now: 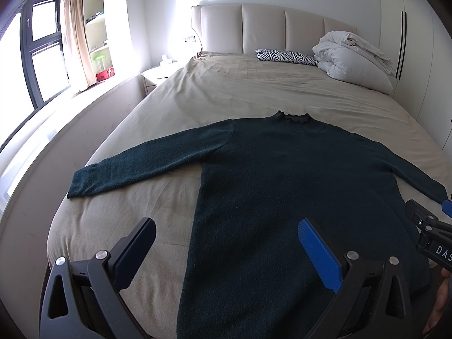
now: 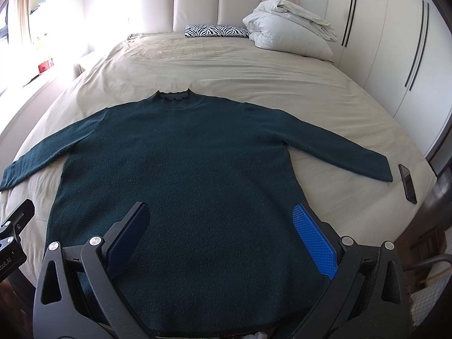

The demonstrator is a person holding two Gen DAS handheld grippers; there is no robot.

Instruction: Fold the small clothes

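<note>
So we had the sweater (image 2: 180, 169) lying flat on the bed (image 2: 226, 67), collar toward the headboard (image 2: 197, 5), both sleeves spread out to the sides. A phone (image 2: 407, 183) sat just past the right cuff, near the bed's edge. Up by the headboard were a pillow (image 2: 214, 31) and, to its right, a bundled duvet (image 2: 288, 28). Both grippers, left (image 1: 226, 254) and right (image 2: 220, 240), hung over the hem end.

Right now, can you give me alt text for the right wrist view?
A dark green sweater lies flat, sleeves spread, collar away, on a beige-sheeted bed; the open right gripper hovers over its hem. A dark phone lies beside the right cuff.
</note>
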